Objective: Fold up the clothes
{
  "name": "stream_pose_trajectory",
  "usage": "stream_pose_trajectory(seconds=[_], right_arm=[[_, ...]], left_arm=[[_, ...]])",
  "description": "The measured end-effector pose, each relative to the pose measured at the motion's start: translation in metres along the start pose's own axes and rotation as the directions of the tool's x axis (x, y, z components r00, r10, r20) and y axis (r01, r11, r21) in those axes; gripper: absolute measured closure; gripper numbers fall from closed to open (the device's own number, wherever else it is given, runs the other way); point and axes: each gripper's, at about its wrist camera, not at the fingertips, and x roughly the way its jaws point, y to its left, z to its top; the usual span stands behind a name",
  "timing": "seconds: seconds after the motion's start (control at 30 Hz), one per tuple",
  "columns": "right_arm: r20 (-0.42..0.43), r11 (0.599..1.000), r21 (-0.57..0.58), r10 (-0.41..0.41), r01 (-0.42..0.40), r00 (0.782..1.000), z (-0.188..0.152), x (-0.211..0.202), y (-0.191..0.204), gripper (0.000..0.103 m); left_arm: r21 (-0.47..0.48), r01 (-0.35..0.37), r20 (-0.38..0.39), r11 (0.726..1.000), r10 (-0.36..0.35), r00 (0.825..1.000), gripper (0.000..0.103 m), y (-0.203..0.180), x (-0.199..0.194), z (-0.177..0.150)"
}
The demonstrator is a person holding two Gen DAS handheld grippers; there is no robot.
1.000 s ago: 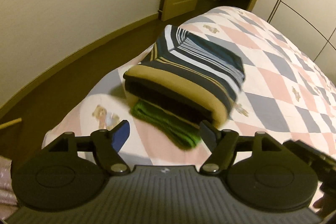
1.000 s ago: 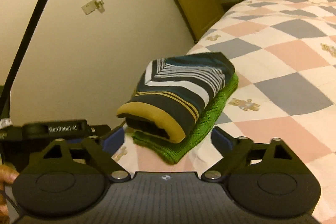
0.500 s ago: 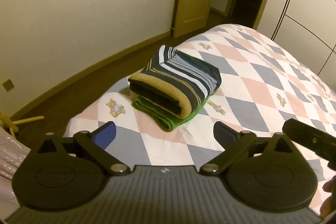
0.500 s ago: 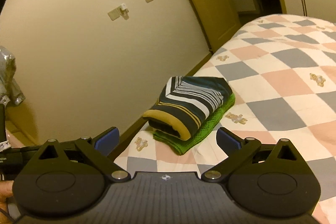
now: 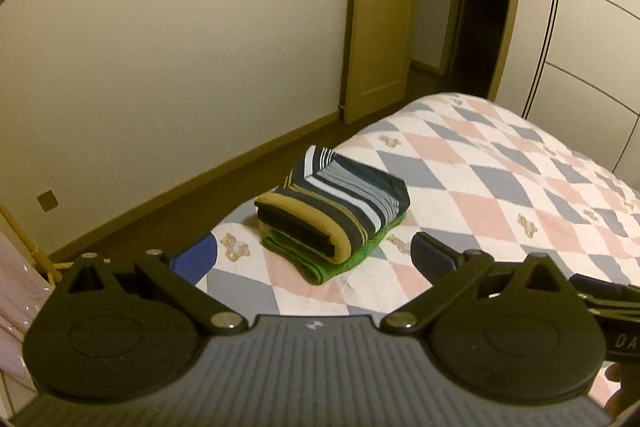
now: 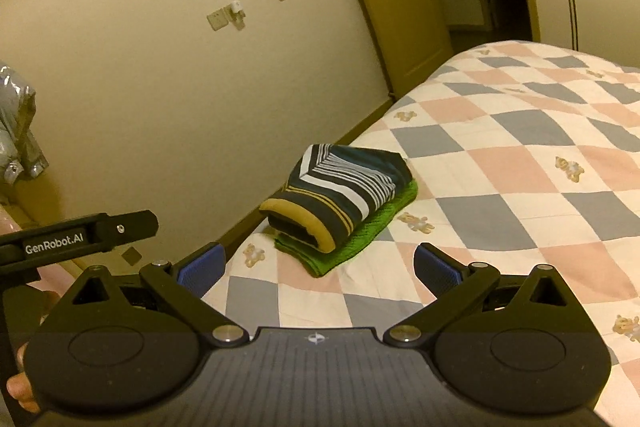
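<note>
Clothes sit folded in a small stack near the corner of a bed (image 5: pixel 500 187) covered by a quilt of pink, grey and cream diamonds with little teddy bears. On top is a striped garment (image 5: pixel 340 203), dark with white and mustard bands, doubled into a thick bundle. Under it lies a flat green knit piece (image 5: pixel 340 267), its edge peeking out toward the cameras.

Both look soft, light and floppy, so a pinch at a folded edge or corner would likely hold best.

Both tools hover short of the stack, touching nothing: the left gripper (image 5: pixel 316 259) is spread wide and empty, as is the right gripper (image 6: pixel 320 267).

Only the left view shows the dark open doorway (image 5: pixel 480 7); only the right view shows the other tool's labelled bar (image 6: pixel 76 239).
</note>
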Motion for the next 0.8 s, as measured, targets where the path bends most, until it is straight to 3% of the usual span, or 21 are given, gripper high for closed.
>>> stream_pose_trajectory(seconds=[0.53, 0.8], right_arm=[[0.029, 0.992, -0.122, -0.03, 0.033, 0.999, 0.007, -0.014, 0.011, 0.0], [0.08, 0.973, -0.217, -0.06, 0.076, 0.995, -0.006, -0.008, 0.021, 0.0]], left_arm=[[-0.024, -0.129, 0.052, 0.991, 0.131, 0.99, 0.001, -0.009, -0.02, -0.005], [-0.03, -0.161, -0.02, 0.987, 0.16, 0.987, 0.001, -0.006, -0.018, -0.022]])
